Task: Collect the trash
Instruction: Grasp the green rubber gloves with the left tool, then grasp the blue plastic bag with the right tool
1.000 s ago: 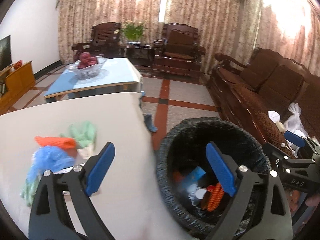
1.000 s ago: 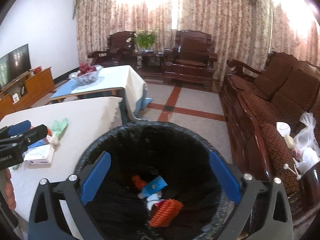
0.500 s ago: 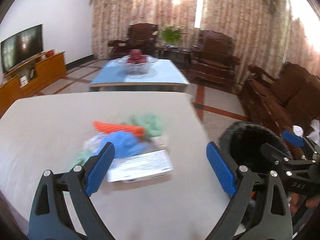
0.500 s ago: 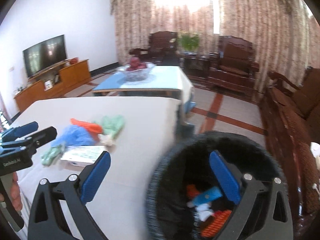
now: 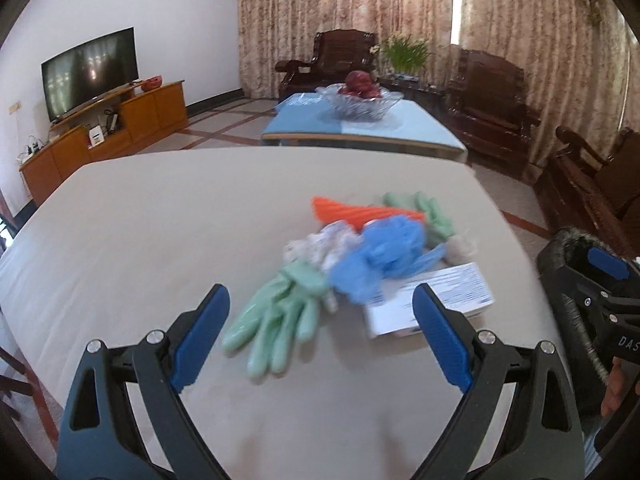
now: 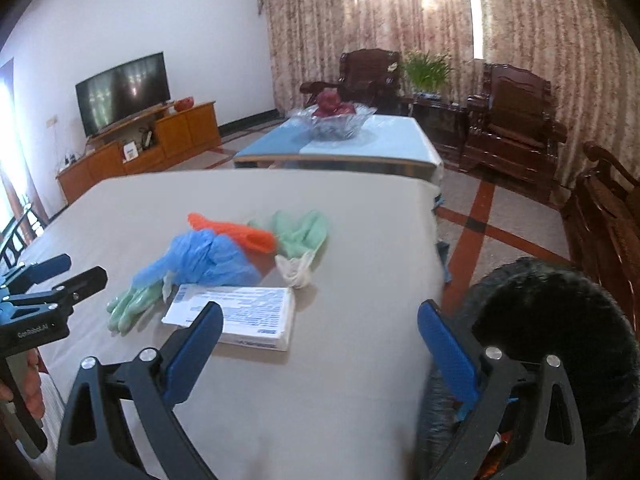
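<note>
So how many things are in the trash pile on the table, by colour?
Green gloves: 2, one near, one far
Blue crumpled bag: 1
Orange piece: 1
White crumpled bits: 2, left, right
White printed box: 1
Total: 7

Two black handheld grippers with blue pads

Left gripper point(image 5: 320, 336) and right gripper point(image 6: 318, 350) share silver screws; white lettering marks their bodies.
</note>
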Motion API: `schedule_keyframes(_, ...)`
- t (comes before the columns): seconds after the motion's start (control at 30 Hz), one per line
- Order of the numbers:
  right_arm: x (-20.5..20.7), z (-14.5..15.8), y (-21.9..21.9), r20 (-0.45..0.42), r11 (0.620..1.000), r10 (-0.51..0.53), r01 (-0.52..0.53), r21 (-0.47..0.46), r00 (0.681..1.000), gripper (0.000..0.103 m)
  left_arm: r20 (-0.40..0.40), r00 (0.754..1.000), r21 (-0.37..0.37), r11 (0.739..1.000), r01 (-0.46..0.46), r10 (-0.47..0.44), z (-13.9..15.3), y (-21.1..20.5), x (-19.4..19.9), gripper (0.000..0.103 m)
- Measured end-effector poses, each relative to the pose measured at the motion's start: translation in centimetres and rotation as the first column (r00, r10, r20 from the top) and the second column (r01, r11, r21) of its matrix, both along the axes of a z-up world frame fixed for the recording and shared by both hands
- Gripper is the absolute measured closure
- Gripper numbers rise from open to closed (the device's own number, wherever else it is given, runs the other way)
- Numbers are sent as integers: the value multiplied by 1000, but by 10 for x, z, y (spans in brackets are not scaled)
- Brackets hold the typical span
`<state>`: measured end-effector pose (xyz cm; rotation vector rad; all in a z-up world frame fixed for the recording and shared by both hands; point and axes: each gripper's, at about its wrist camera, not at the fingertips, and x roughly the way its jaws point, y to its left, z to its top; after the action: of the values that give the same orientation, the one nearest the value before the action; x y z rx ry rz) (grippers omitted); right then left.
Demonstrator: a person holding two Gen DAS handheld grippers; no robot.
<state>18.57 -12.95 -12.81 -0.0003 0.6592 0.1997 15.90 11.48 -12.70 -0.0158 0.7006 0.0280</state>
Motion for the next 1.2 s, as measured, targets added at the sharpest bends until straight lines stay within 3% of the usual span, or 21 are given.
schedule_keyframes(0.23, 12, -23, 22, -39, 999, 27, -28, -23, 999, 14, -61, 998, 7, 999, -33, 34, -32, 19, 13, 13)
schedule_keyframes(0.4, 20, -33, 23, -63, 999, 34, -36, -36, 997, 17, -124, 992, 0, 1000, -31, 30, -61, 24, 37, 20)
schedule_keyframes(0.73, 43, -32, 33, -59, 997, 72, -74, -31, 996, 23, -211, 978, -10, 1000, -14, 12, -95, 31, 76, 22)
schedule_keyframes(0.8, 46, -29, 37, -51, 996, 87, -89, -25, 995, 25, -212, 977, -32, 999, -20, 13, -96, 36, 79, 29)
schedule_keyframes(0.87, 48, -25, 44, -39, 994, 107, -108, -19, 993, 26, -204, 979, -48, 998, -29, 18, -94, 41, 81, 51)
schedule_keyframes(0.97, 52, -22, 58, -26, 990, 140, -140, -20, 990, 27, -201, 979, -59, 997, -47, 34, -92, 46, 82, 72)
schedule_keyframes(1.07, 57, -22, 73, -20, 985, 168, -168, -25, 986, 27, -191, 980, -76, 994, -75, 60, -87, 51, 80, 79)
schedule_keyframes(1.2, 64, -23, 92, -19, 979, 203, -203, -16, 979, 27, -157, 982, -49, 992, -115, 106, -73, 54, 69, 80)
